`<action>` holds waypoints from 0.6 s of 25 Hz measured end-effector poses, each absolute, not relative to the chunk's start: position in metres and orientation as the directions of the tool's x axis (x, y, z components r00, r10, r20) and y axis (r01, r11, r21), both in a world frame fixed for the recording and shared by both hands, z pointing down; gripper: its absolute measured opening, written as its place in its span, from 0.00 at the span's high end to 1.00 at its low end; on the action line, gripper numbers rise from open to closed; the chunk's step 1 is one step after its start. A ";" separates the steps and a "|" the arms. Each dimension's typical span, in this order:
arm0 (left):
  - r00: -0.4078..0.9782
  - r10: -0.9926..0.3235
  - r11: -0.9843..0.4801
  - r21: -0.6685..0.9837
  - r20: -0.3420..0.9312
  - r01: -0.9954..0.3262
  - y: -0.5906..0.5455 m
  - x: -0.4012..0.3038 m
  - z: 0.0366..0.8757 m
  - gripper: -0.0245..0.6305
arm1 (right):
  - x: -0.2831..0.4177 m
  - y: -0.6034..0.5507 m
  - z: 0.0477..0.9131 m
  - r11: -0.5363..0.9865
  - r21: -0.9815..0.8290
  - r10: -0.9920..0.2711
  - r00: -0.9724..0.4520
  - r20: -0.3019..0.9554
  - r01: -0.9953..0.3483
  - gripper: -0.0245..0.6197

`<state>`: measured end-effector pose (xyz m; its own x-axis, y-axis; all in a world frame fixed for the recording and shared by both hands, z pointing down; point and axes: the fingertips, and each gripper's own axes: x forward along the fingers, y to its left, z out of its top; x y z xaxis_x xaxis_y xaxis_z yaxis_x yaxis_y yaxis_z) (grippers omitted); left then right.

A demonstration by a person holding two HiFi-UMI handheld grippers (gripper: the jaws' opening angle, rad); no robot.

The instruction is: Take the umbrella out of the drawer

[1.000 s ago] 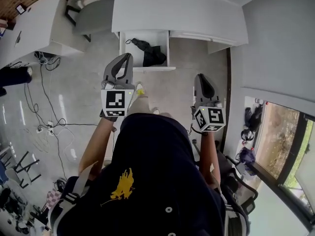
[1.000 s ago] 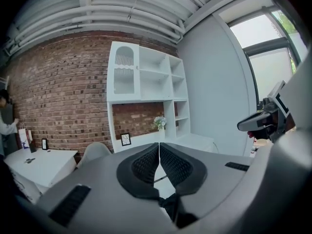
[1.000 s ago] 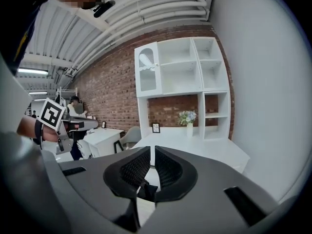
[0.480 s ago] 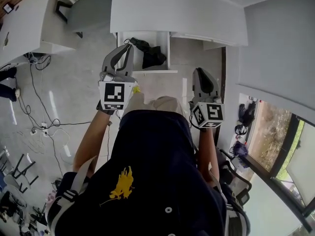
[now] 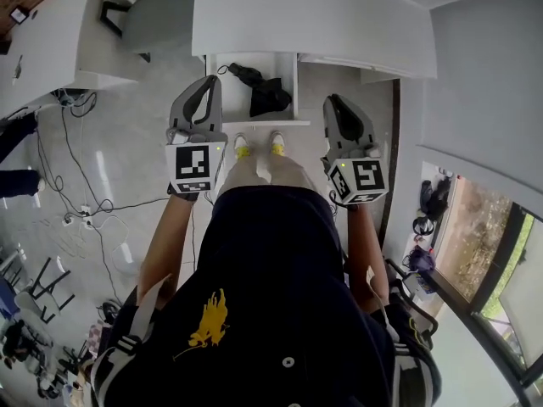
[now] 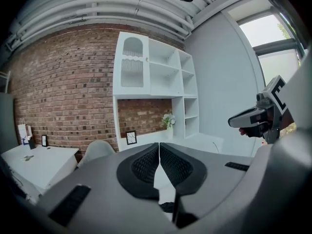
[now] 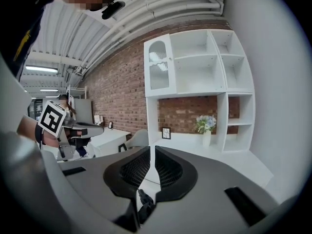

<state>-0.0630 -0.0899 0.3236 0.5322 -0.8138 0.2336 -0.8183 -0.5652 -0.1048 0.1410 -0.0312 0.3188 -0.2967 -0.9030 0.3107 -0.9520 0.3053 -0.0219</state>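
In the head view a white drawer [image 5: 219, 75] stands pulled out from under the desk. A black folded umbrella [image 5: 265, 93] lies inside it. My left gripper [image 5: 209, 81] hangs at the drawer's left front corner, its jaws together with nothing between them. My right gripper [image 5: 332, 101] is just right of the drawer's front, also shut and empty. In the left gripper view the pads [image 6: 146, 162] meet at their tips, and a dark bit of the umbrella [image 6: 168, 207] shows below them. The right gripper view shows the umbrella [image 7: 144, 202] under its closed pads [image 7: 168, 169].
The white desk [image 5: 314, 15] spans the top, with a grey chair [image 5: 157, 11] to its left and a second white table [image 5: 51, 49] beyond. Cables [image 5: 68, 185] trail over the floor at left. My shoes [image 5: 243, 146] stand at the drawer front. A white shelf unit [image 6: 156, 82] backs onto brick.
Both grippers have come forward to the drawer, the right one further. My feet have stepped up to the drawer front.
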 end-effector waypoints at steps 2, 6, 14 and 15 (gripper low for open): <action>0.503 -0.831 -0.536 -0.098 0.239 -0.839 -0.088 -0.066 0.322 0.93 | 0.141 -0.038 0.315 0.337 -0.020 -0.895 -0.327 0.304 -0.941 0.88; 0.483 -0.841 -0.519 -0.111 0.244 -0.847 -0.091 -0.063 0.323 0.93 | 0.129 -0.047 0.316 0.437 -0.034 -0.849 -0.424 0.316 -0.899 0.66; 0.466 -0.848 -0.504 -0.108 0.253 -0.857 -0.084 -0.062 0.326 0.93 | 0.088 -0.045 0.334 0.578 -0.080 -0.732 -0.559 0.391 -0.812 0.24; 0.463 -0.849 -0.500 -0.106 0.256 -0.859 -0.083 -0.063 0.327 0.93 | 0.088 -0.046 0.334 0.579 -0.078 -0.732 -0.560 0.388 -0.811 0.23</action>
